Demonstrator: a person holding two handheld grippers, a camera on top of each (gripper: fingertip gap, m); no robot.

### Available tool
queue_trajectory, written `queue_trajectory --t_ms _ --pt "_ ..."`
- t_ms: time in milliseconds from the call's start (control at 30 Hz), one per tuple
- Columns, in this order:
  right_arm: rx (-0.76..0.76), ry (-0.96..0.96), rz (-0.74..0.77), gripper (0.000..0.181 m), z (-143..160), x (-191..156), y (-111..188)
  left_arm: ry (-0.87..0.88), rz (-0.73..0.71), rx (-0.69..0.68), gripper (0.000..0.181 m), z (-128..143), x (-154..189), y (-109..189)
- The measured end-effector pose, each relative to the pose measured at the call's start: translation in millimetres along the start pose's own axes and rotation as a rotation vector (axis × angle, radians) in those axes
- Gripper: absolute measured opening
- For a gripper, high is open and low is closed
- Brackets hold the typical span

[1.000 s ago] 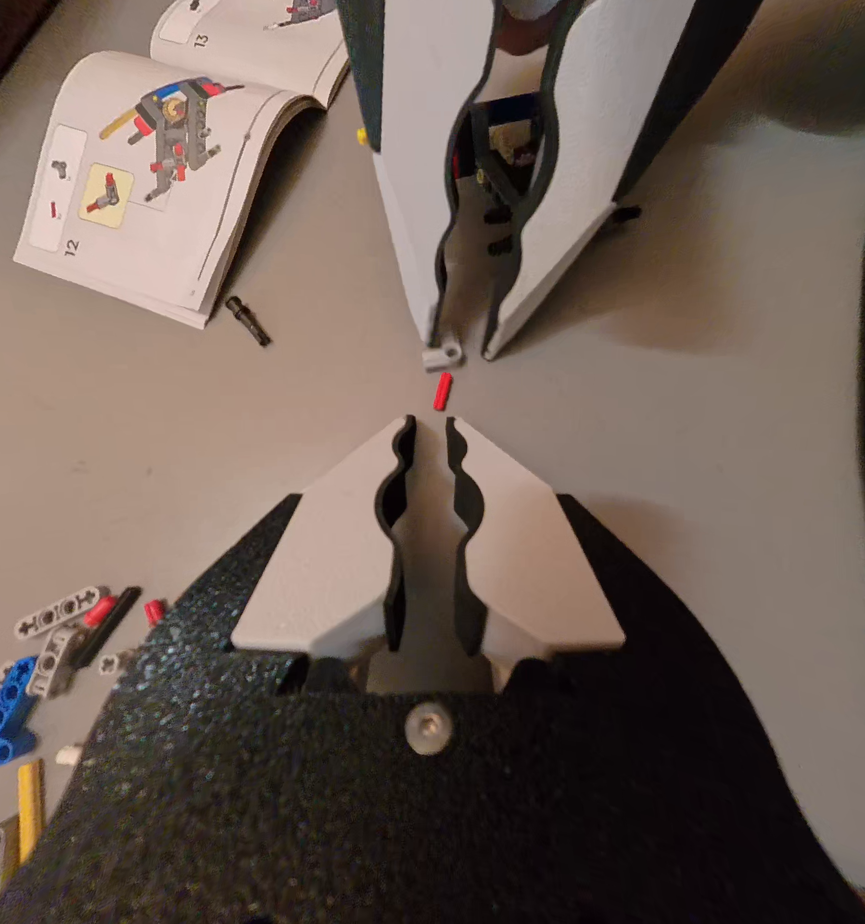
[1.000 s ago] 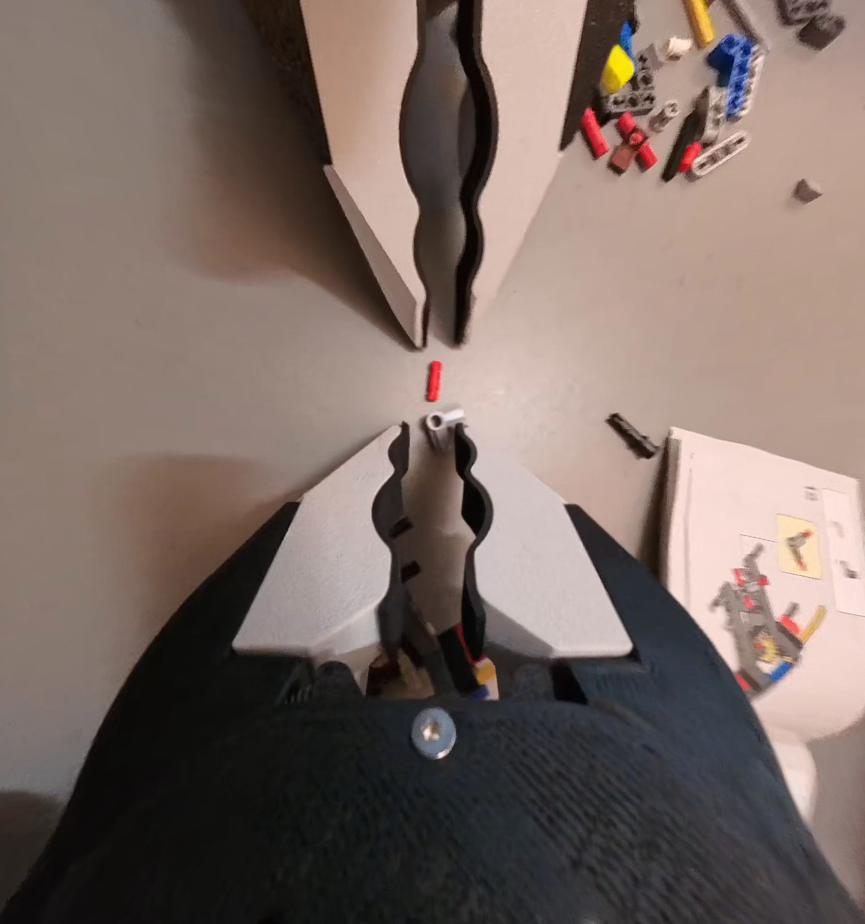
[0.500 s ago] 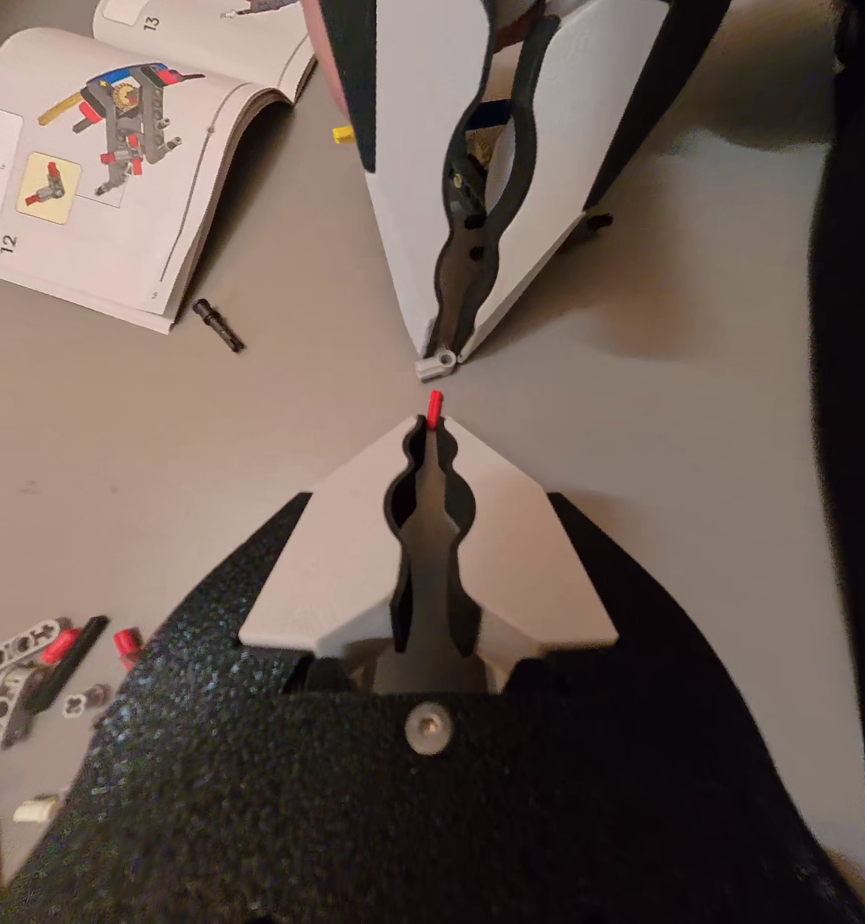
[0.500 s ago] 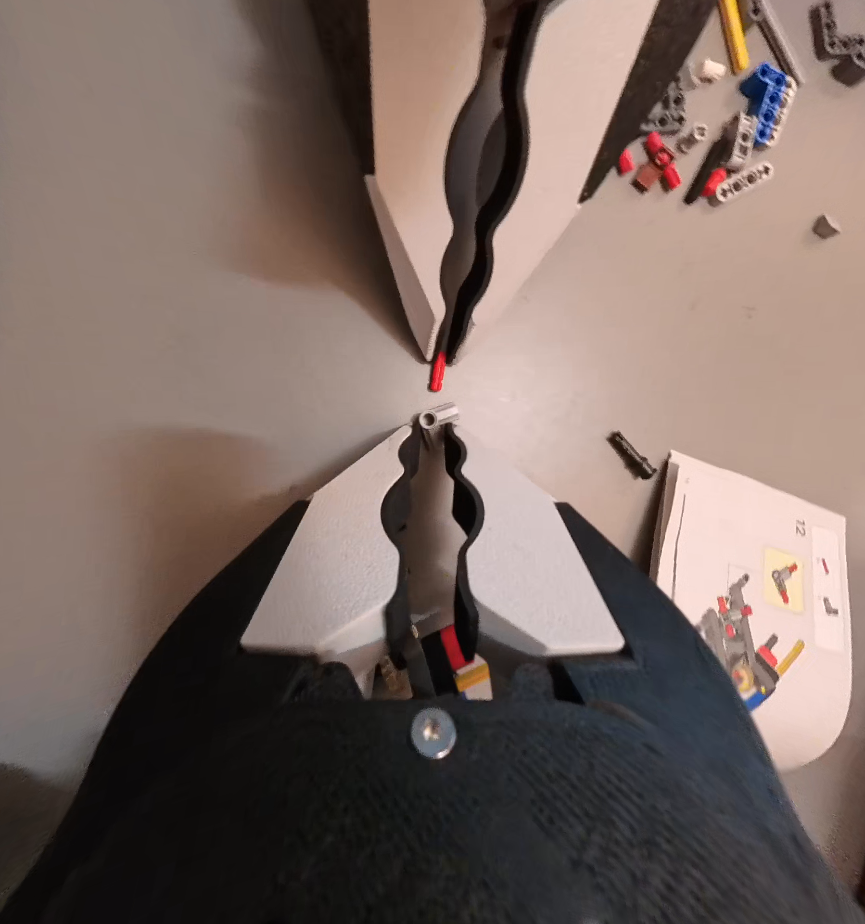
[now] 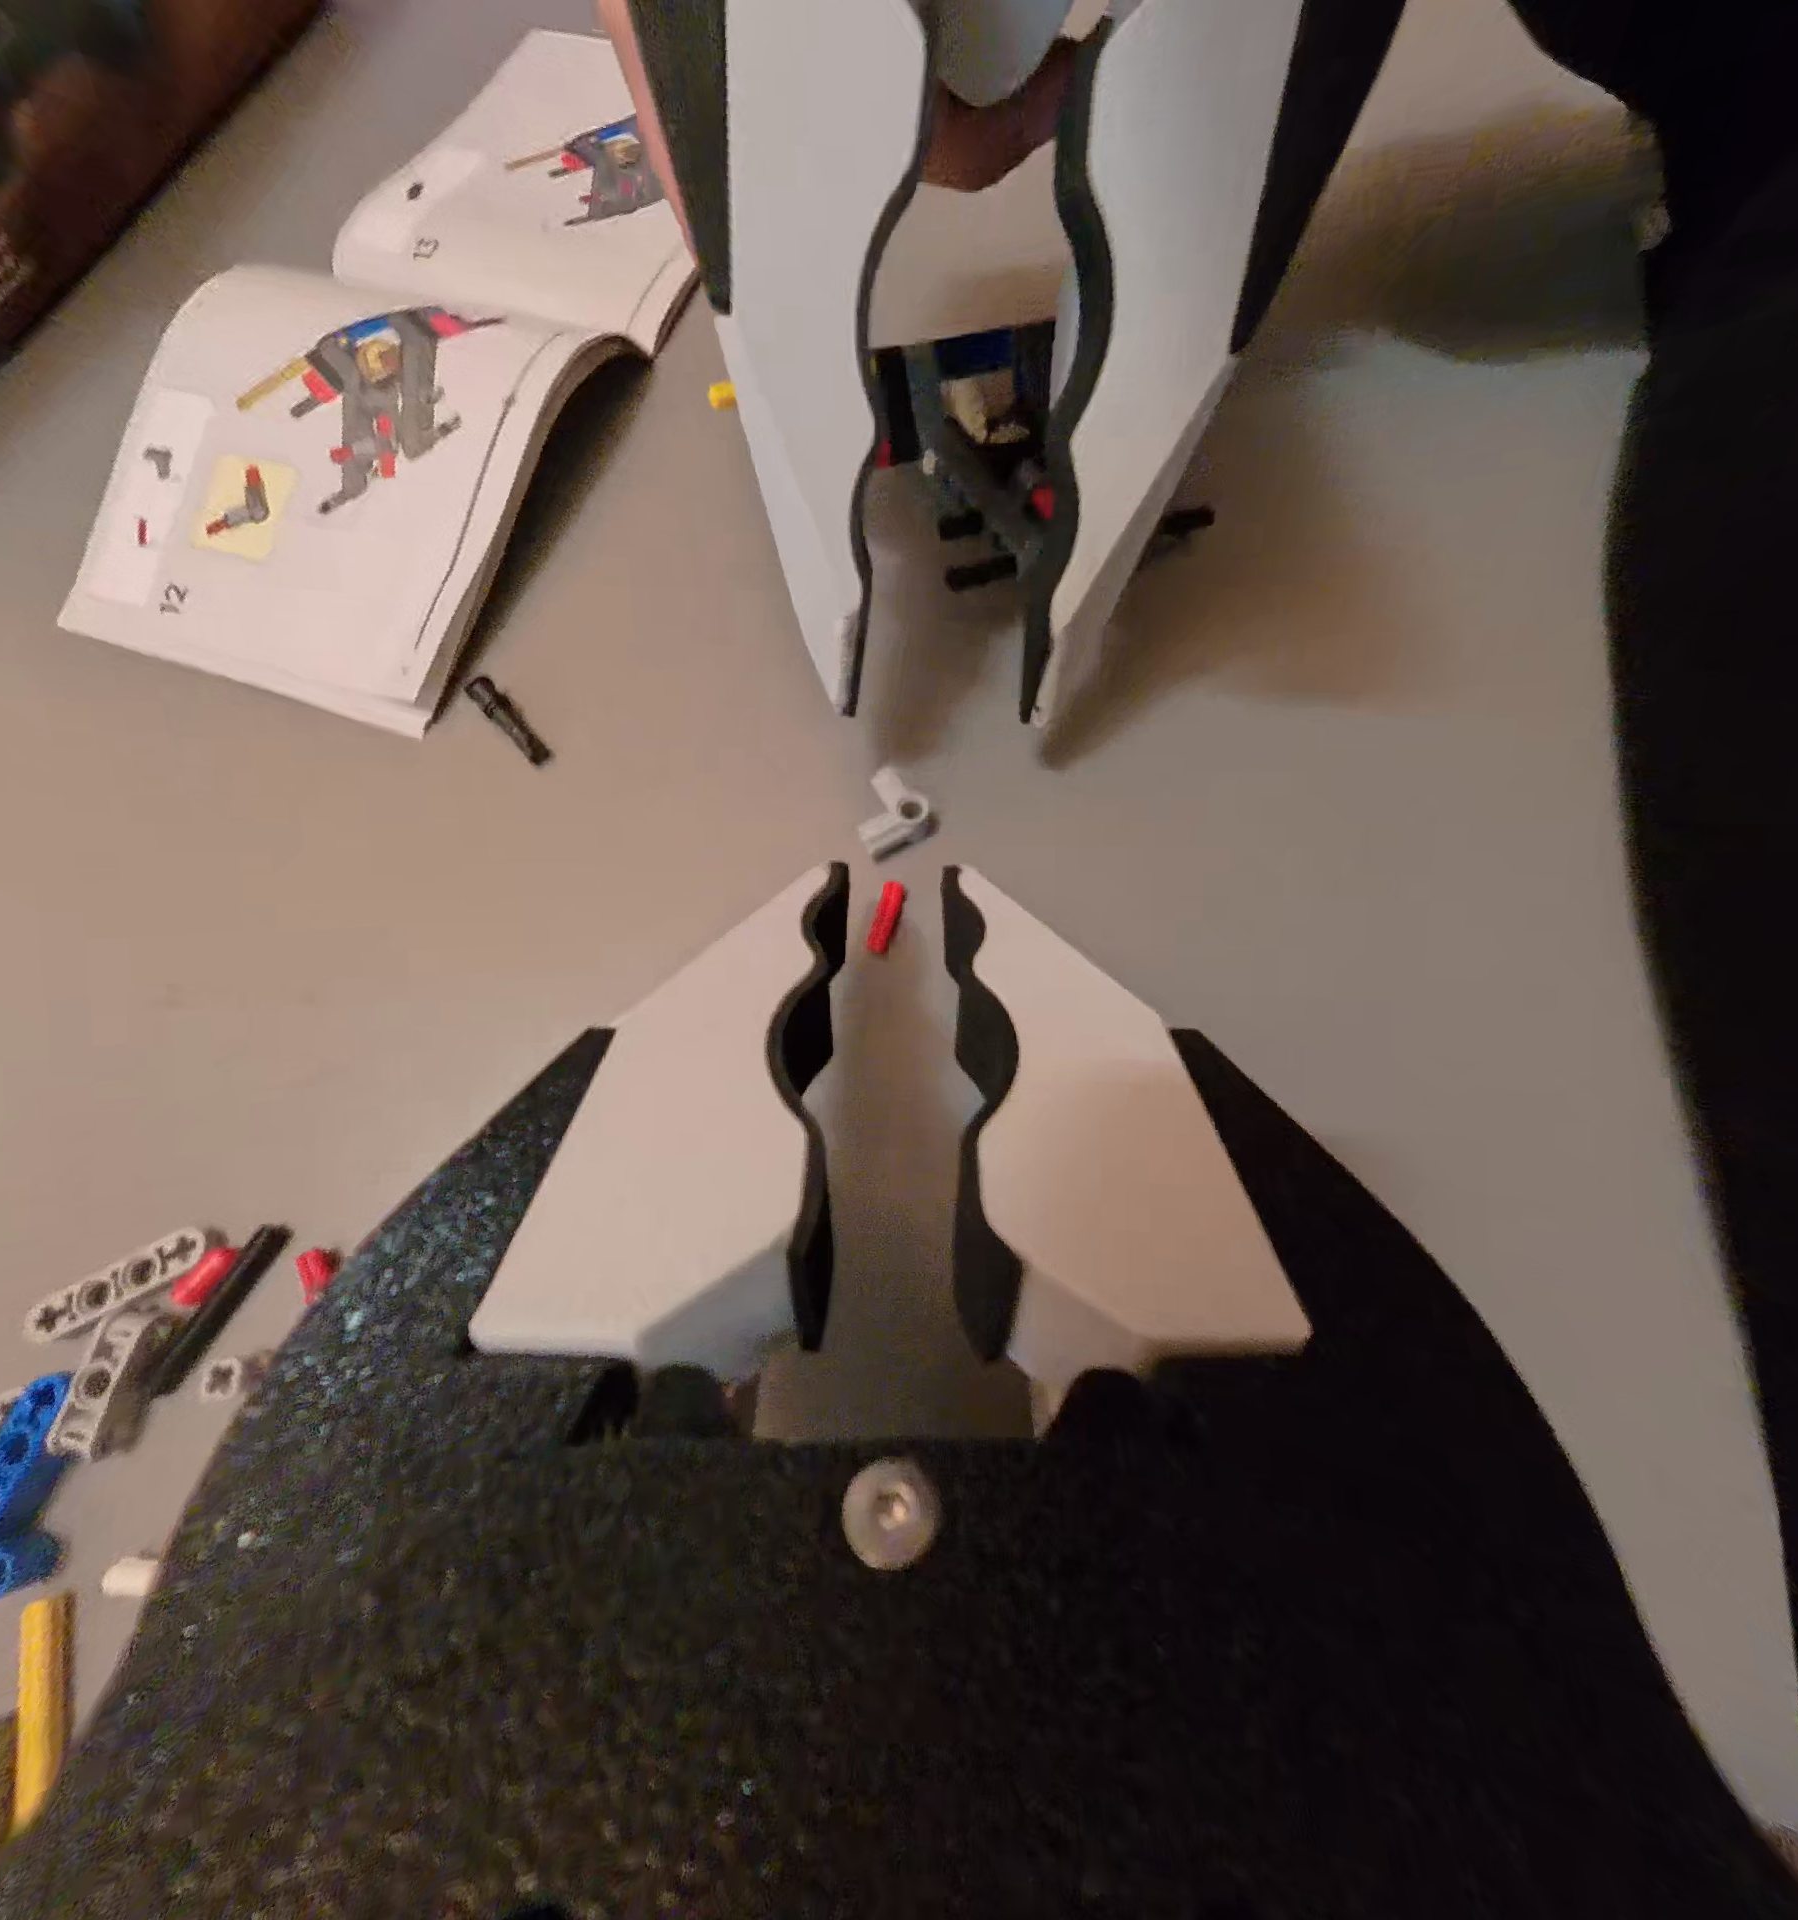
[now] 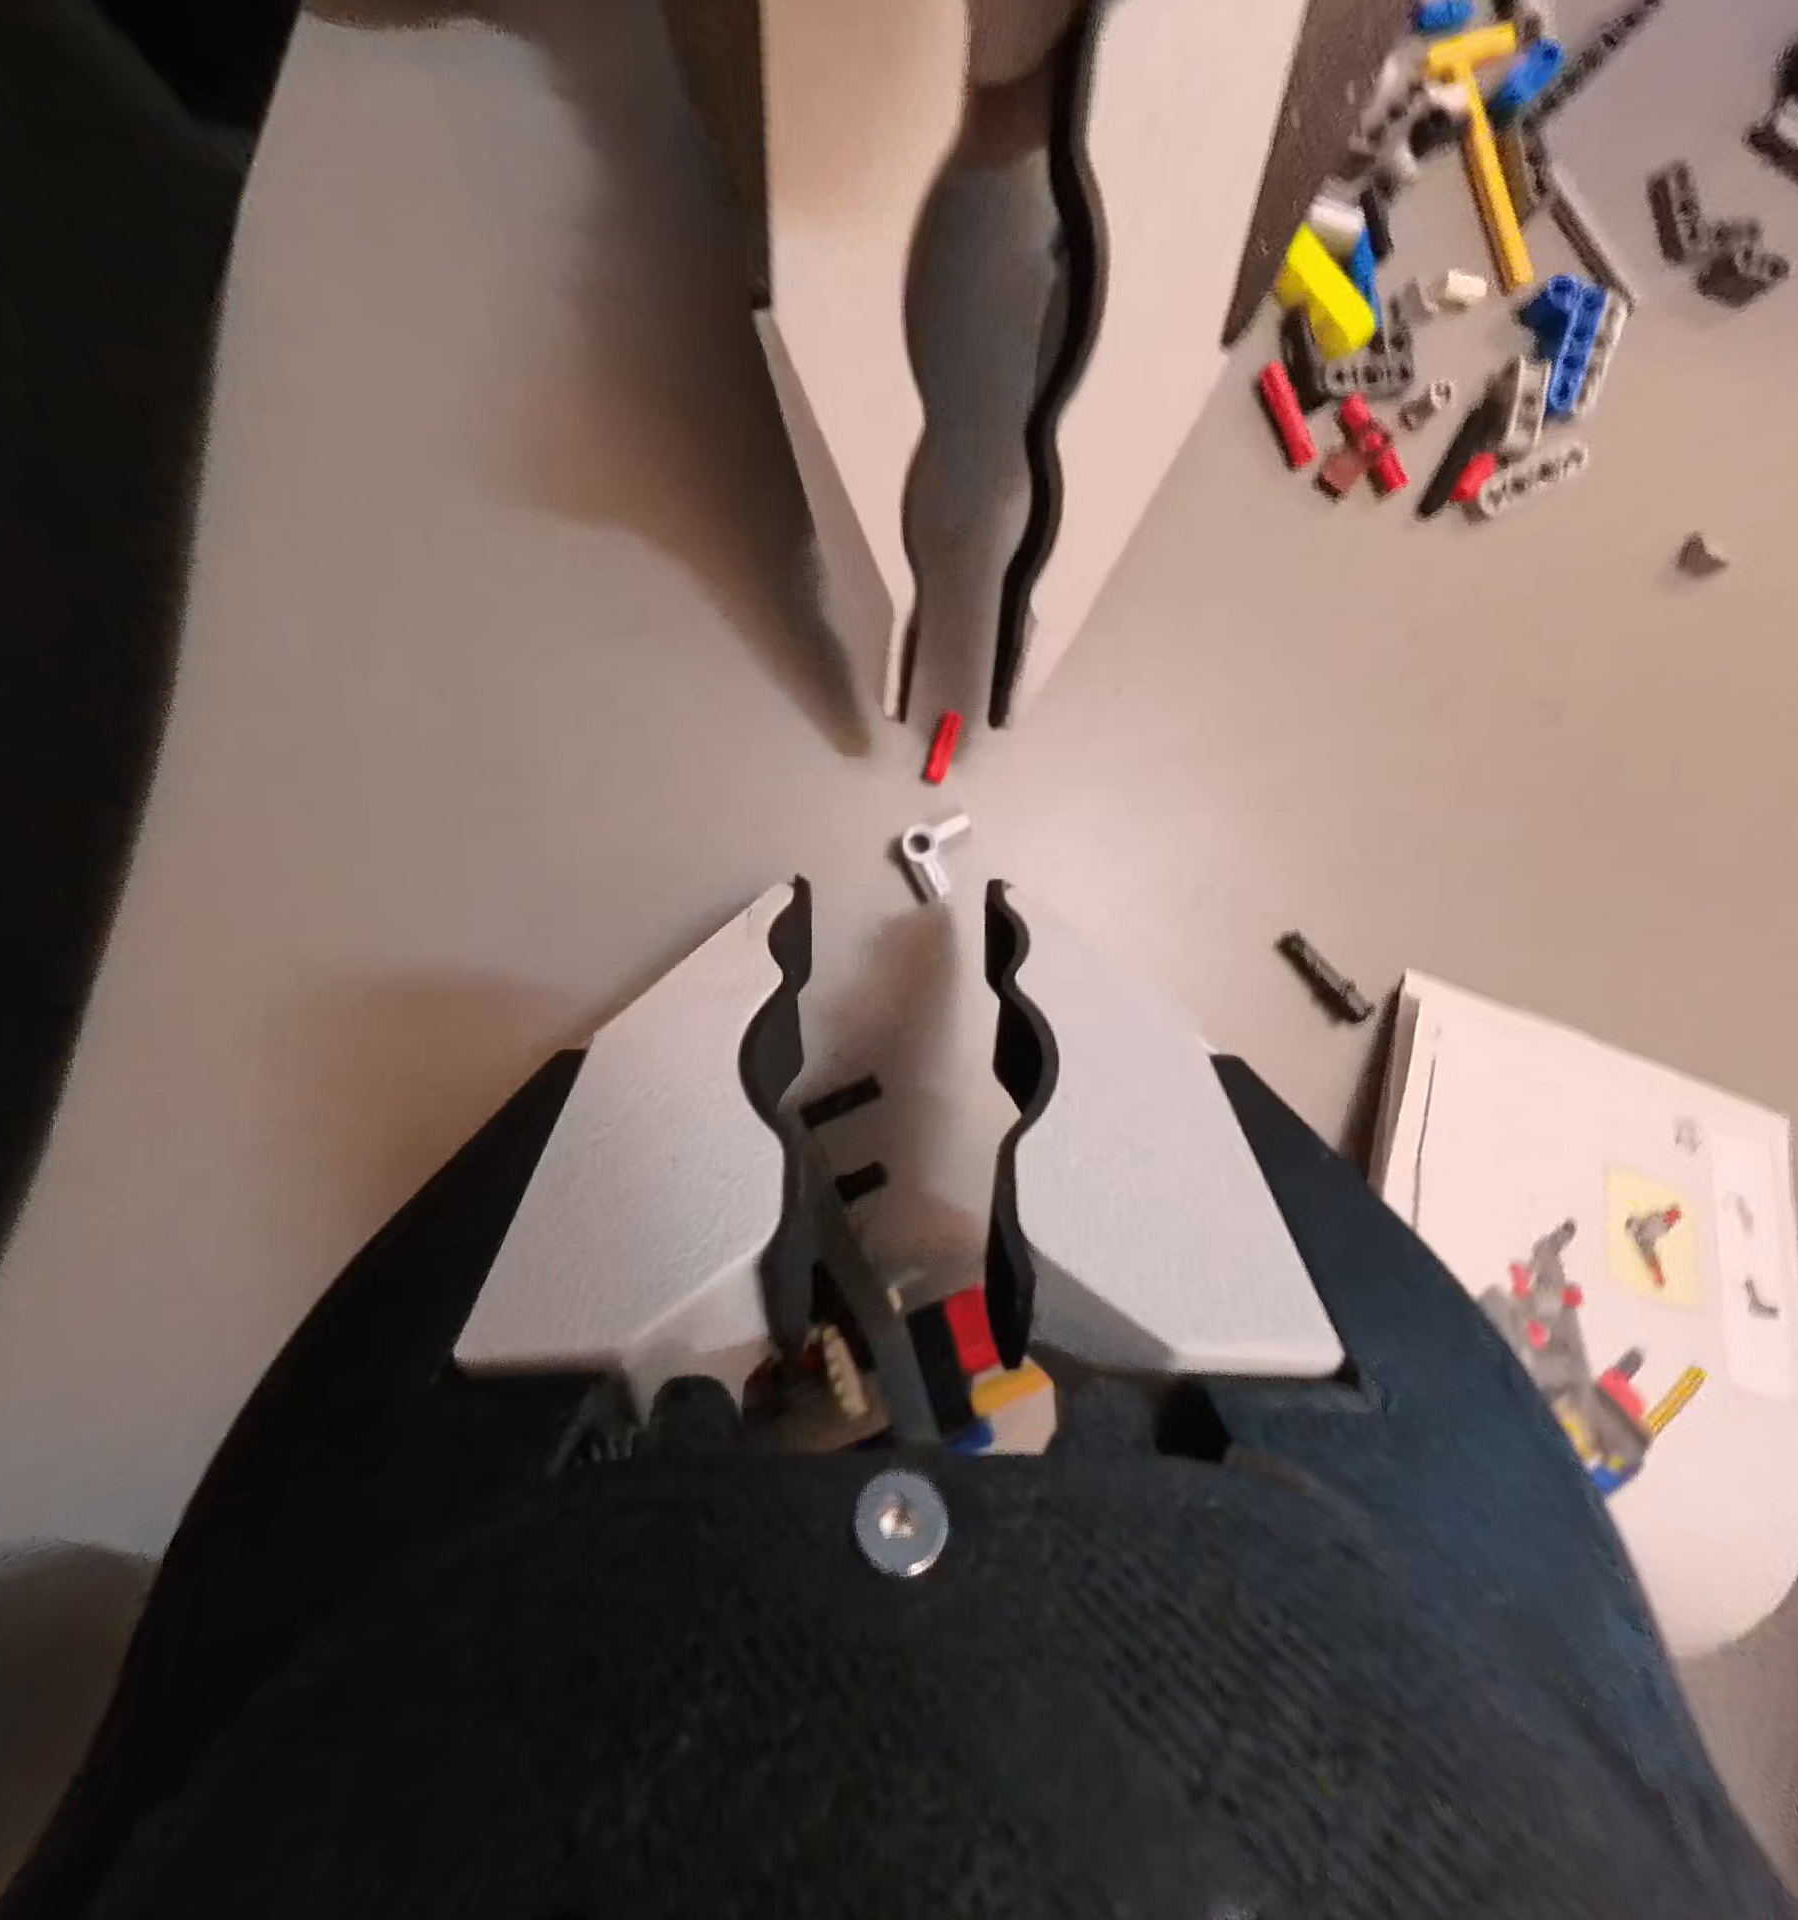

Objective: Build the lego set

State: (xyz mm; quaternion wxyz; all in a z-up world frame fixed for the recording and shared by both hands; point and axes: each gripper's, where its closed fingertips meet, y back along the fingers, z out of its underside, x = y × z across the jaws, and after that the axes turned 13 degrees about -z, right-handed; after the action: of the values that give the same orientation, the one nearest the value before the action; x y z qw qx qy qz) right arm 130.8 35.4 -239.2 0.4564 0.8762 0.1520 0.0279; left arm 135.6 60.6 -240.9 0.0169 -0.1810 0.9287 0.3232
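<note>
A small red pin (image 5: 884, 916) lies on the grey table between the fingertips of my left gripper (image 5: 895, 876), which is open. A light grey angled connector (image 5: 900, 816) lies just beyond it. My right gripper (image 5: 939, 712) faces it from the far side, open. In the right wrist view my right gripper (image 6: 895, 888) is open, with the grey connector (image 6: 933, 852) just ahead of its tips. Beyond the connector lie the red pin (image 6: 943, 745) and the left gripper (image 6: 949, 717). A partly built dark grey model (image 6: 936, 1340) shows between the right fingers near their base; it also shows in the left wrist view (image 5: 978, 457).
An open instruction booklet (image 5: 334, 447) lies far left of the grippers, with a black pin (image 5: 507, 719) by its corner. Both show in the right wrist view: the booklet (image 6: 1601, 1247) and the pin (image 6: 1324, 975). Loose pieces (image 5: 95, 1382) lie near left, and show as a pile (image 6: 1446, 343) there.
Half a second ago both grippers were nearly shut, the left at the red pin and the right at the grey connector. Both have opened, and the two pieces lie loose on the table.
</note>
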Motion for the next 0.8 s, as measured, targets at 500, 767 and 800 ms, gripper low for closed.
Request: queue_trajectory --t_ms 500,767,800 --pt "-0.041 -0.129 0.103 0.023 6.5 3.2 -6.2 -0.114 0.018 -0.074 0.007 -7.0 17.9 -18.7" --pt "-0.032 -0.196 0.111 0.015 9.2 8.3 -9.2 -0.024 -0.101 -0.082 0.009 4.8 -5.5 -5.0" --pt "-0.040 -0.206 0.116 0.015 10.7 9.1 -10.1 -0.025 -0.114 -0.087 0.009 6.4 -8.4 -5.3"
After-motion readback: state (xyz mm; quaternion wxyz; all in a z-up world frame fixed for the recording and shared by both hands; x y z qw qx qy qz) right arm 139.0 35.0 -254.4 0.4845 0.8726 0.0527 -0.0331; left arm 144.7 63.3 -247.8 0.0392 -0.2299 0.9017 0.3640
